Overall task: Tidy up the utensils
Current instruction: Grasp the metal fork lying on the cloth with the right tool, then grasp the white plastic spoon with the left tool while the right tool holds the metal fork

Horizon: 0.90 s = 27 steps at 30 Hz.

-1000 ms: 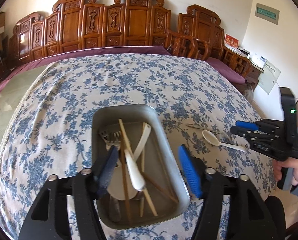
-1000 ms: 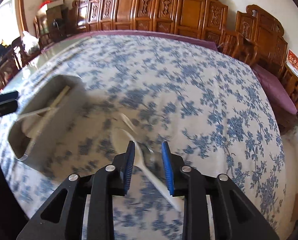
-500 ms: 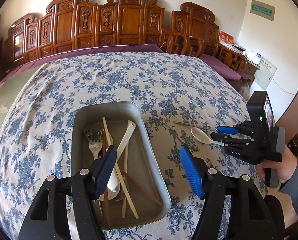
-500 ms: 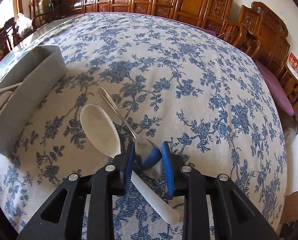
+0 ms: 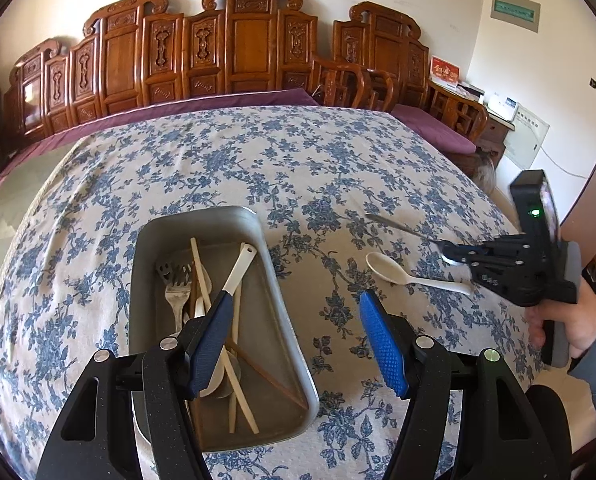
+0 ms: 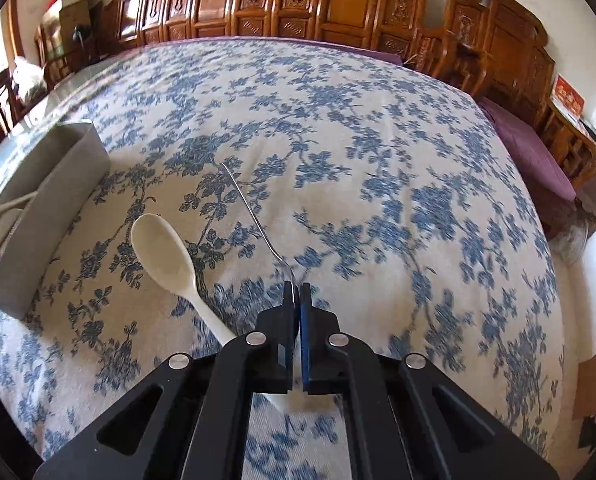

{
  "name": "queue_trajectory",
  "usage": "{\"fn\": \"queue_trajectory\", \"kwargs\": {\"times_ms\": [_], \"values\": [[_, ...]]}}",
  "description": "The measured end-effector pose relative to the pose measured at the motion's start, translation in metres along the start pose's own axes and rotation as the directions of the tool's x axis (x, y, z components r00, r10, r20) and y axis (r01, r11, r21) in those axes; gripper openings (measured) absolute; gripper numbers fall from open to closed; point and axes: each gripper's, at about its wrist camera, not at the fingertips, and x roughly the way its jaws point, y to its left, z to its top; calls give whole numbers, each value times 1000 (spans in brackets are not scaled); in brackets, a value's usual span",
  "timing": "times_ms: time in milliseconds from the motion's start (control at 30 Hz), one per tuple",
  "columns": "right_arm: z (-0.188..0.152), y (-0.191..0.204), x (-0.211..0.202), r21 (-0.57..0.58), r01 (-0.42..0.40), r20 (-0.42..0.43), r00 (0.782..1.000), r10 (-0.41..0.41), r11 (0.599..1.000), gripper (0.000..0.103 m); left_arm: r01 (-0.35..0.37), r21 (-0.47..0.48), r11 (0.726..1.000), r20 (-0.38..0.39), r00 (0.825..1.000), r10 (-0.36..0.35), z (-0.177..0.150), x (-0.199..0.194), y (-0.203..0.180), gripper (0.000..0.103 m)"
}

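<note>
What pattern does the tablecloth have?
Blue flowers on cream tablecloth, clearest in the right wrist view.

Left wrist view: sits behind the left gripper (image 5: 294,340), tilted down over the near edge of the floral tablecloth (image 5: 234,160), close above the metal tray (image 5: 258,224); faces the carved wooden chairs (image 5: 250,40) along the far wall.

Right wrist view: rides behind the right gripper (image 6: 296,292), pitched steeply down, very near the cloth; same chair row beyond.

Shared ground: the white spoon (image 5: 389,270) (image 6: 166,252), the thin metal utensil (image 5: 397,228) (image 6: 250,212), the tray's side (image 6: 50,200). The left view also takes in the right gripper (image 5: 451,254) and the hand (image 5: 569,328) carrying it, at its right edge.
</note>
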Motion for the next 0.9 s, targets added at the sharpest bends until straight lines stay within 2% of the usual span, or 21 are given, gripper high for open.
{"fn": "queue_trajectory", "kwargs": {"times_ms": [433,667,900], "values": [[-62,-44,-48,122,-15,26,1000,12,992,3,-15,34,999,-36,999,16,2,11,-36,63],[-65,-62,-52,167,-21,29,999,17,986,3,7,5,1000,-73,997,-6,2,42,-67,63],[-63,-69,-54,189,-50,45,998,42,981,3,-12,30,999,-134,991,16,2,88,-87,63]]}}
